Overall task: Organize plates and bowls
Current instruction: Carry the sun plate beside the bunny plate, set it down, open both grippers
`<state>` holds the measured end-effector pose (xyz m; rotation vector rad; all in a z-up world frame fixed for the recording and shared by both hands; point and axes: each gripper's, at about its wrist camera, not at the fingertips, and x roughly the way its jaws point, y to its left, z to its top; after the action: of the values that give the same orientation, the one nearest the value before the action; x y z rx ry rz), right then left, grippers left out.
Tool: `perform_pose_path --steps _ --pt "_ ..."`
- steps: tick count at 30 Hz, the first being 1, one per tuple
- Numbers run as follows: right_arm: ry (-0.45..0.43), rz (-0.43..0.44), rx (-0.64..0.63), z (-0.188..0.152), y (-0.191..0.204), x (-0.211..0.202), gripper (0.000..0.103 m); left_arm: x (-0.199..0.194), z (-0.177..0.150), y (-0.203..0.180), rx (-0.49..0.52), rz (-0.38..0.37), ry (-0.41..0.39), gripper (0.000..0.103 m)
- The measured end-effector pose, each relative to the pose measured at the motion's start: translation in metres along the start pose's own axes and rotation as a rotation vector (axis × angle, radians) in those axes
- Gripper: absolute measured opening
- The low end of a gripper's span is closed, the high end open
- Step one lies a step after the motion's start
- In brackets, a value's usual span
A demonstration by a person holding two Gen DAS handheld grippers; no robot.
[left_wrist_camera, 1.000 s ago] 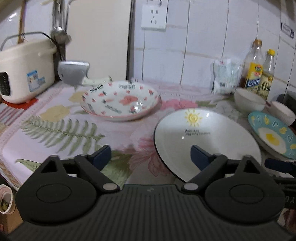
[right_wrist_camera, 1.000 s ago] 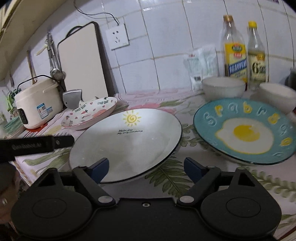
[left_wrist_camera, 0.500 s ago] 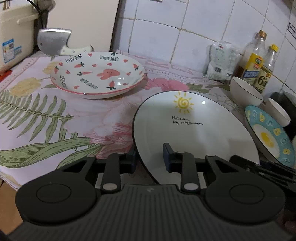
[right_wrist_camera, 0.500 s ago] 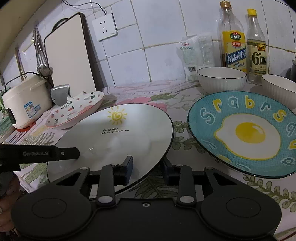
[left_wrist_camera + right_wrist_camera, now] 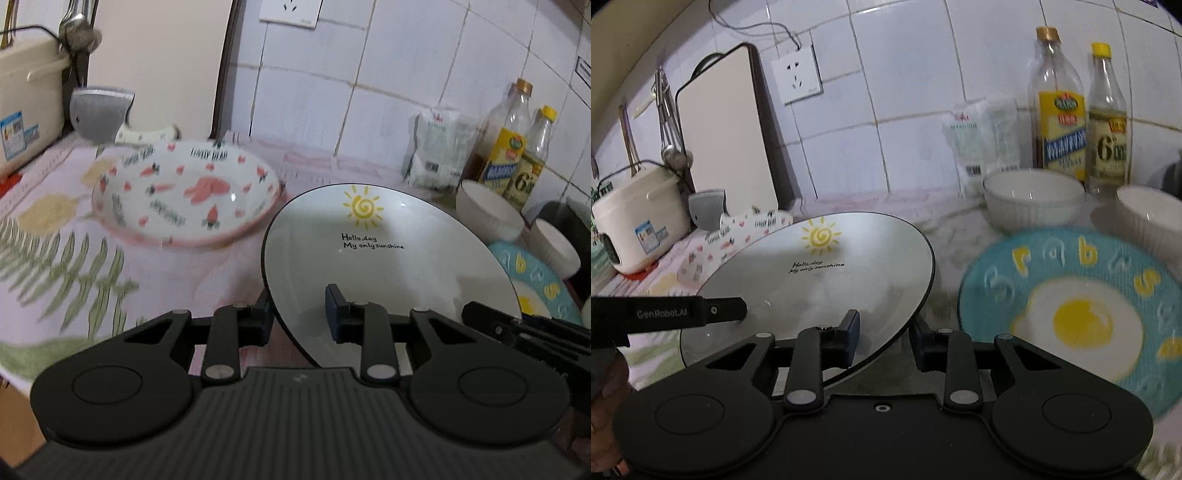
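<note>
A white plate with a yellow sun [image 5: 388, 258] [image 5: 820, 280] is held off the counter, tilted. My left gripper [image 5: 299, 314] is shut on its near left rim, one pad above and one below. My right gripper [image 5: 884, 332] is shut on its near right rim in the same way. The left gripper's finger [image 5: 724, 310] shows over the plate in the right wrist view. A carrot-patterned plate [image 5: 184, 195] [image 5: 738, 229] lies behind to the left. A blue egg plate [image 5: 539, 291] [image 5: 1078, 306] lies to the right, with two white bowls [image 5: 487, 218] [image 5: 1034, 199] behind it.
A floral cloth [image 5: 66, 258] covers the counter. At the back left stand a rice cooker [image 5: 639, 218], a cleaver [image 5: 99, 114] and a cutting board [image 5: 727, 129]. Two bottles [image 5: 1060, 110] and a white bag [image 5: 982, 136] stand against the tiled wall.
Both grippers went from open to shut on the sun plate's near rim. The plate has since come up off the cloth and tilted.
</note>
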<state>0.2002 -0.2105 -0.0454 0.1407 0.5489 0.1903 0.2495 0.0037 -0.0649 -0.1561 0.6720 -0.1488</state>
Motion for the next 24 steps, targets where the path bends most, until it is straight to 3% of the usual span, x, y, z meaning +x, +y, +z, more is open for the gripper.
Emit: perform_pose_path --steps 7,12,18,24 --pt "0.008 -0.014 -0.043 0.054 -0.012 0.032 0.034 0.034 0.048 -0.013 -0.019 0.001 -0.021 0.027" --pt "0.058 -0.041 -0.063 0.077 -0.021 0.062 0.034 0.073 0.067 -0.013 -0.052 -0.019 0.030 0.027" --pt "0.144 -0.029 -0.070 0.100 -0.041 0.097 0.034 0.107 0.075 -0.014 -0.054 -0.007 0.062 0.027" --pt "0.224 -0.024 -0.059 0.100 -0.050 0.121 0.034 0.125 0.068 -0.016 -0.045 0.025 0.095 0.027"
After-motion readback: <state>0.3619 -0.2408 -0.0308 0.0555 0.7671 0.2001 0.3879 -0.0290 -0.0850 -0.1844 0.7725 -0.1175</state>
